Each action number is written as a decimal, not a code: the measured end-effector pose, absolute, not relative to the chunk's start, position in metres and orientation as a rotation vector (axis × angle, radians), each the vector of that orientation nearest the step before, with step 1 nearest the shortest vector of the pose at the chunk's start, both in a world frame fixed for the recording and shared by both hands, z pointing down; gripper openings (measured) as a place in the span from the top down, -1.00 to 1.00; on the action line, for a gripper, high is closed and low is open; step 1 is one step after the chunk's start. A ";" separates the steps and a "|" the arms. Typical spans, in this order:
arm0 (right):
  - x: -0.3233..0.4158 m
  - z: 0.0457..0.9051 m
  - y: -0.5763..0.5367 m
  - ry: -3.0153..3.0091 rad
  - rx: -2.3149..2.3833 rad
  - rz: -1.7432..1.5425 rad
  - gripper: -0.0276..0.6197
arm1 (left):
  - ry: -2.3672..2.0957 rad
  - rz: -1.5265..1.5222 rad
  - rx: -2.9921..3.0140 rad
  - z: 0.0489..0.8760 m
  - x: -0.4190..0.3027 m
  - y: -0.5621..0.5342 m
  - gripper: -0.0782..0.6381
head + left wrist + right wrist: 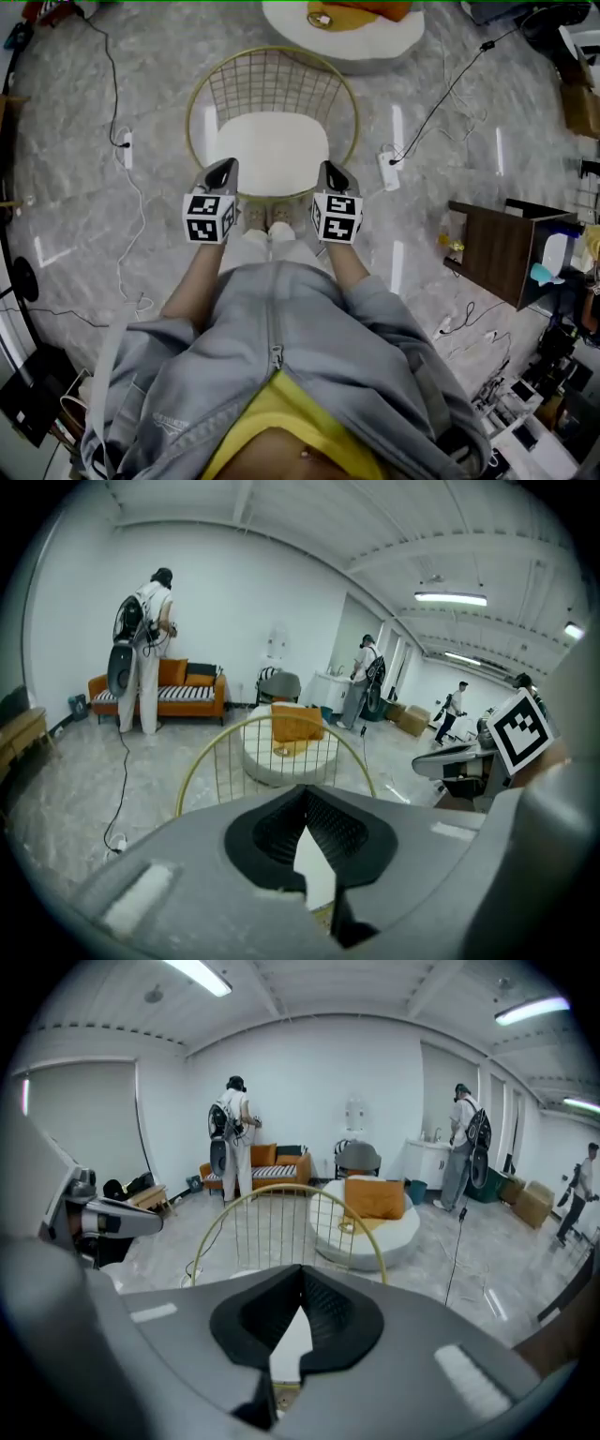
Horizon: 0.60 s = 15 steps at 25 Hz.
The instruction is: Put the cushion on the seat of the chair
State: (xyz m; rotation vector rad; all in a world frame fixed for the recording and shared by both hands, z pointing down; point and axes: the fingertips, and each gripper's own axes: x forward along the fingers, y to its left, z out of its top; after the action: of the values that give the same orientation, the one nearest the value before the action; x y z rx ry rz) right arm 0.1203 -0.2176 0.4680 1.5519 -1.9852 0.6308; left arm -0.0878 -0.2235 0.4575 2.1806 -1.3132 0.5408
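Nearest the head camera, at the bottom of its frame, is the person's grey zip jacket (281, 356) over a yellow top. Just above it the two tongs are held side by side: the left tongs (225, 165) and the right tongs (329, 168). Each carries one marker cube. Both are clenched and hold nothing; the white seen through each narrow slot in the gripper views is the pad beyond them. Between the tongs, the person's two shoes (268, 217) stand on the marble floor.

Just past the tips is the one chair (272, 82), gold wire with a round back. The single white cushion (272, 155) lies flat on its seat in the upper middle of the frame and appears to fill it, so the placing looks done.

The cushion looks light, soft and thin. It would likely sag from a one-sided pinch, so its near edge, taken at two corners, seems the better hold.

At the top of the frame sits one round white pouf (375, 45) with one orange pillow (375, 9). Farther off, the gripper views show one orange sofa (178, 691) and several people.
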 end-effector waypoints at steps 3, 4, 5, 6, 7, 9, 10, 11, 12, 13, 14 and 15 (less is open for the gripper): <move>0.113 0.416 -0.230 -2.081 1.593 0.514 0.91 | -1.387 0.480 2.284 0.404 -0.083 -0.241 0.76; 0.110 0.398 -0.234 -2.113 1.611 0.476 0.91 | -1.411 0.458 2.318 0.386 -0.081 -0.246 0.76; 0.107 0.380 -0.237 -2.145 1.628 0.440 0.91 | -1.435 0.435 2.347 0.367 -0.080 -0.250 0.76; 0.105 0.361 -0.240 -2.176 1.644 0.406 0.91 | -1.460 0.408 2.373 0.348 -0.078 -0.253 0.76; 0.102 0.343 -0.243 -2.206 1.659 0.370 0.91 | -1.485 0.378 2.398 0.330 -0.077 -0.255 0.76; 0.097 0.306 -0.249 -2.264 1.689 0.291 0.91 | -1.530 0.313 2.443 0.294 -0.074 -0.259 0.76; 0.095 0.288 -0.252 -2.290 1.703 0.249 0.91 | -1.548 0.279 2.462 0.277 -0.072 -0.261 0.76; 0.093 0.271 -0.254 -2.314 1.714 0.209 0.91 | -1.565 0.246 2.480 0.262 -0.071 -0.262 0.76; 0.091 0.255 -0.255 -2.339 1.724 0.171 0.91 | -1.583 0.219 2.496 0.247 -0.070 -0.262 0.76; 0.089 0.240 -0.255 -2.363 1.732 0.135 0.91 | -1.604 0.198 2.514 0.234 -0.070 -0.262 0.76; 0.087 0.225 -0.255 -2.388 1.741 0.100 0.91 | -1.628 0.183 2.535 0.221 -0.070 -0.262 0.76; 0.086 0.211 -0.255 -2.410 1.751 0.064 0.91 | -1.651 0.170 2.557 0.208 -0.069 -0.261 0.76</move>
State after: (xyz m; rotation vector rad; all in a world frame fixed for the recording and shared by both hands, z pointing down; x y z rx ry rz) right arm 0.0861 -0.2547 0.2108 1.7513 -2.4103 0.0640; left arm -0.0688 -0.2606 0.2083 2.5566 -1.6513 0.1696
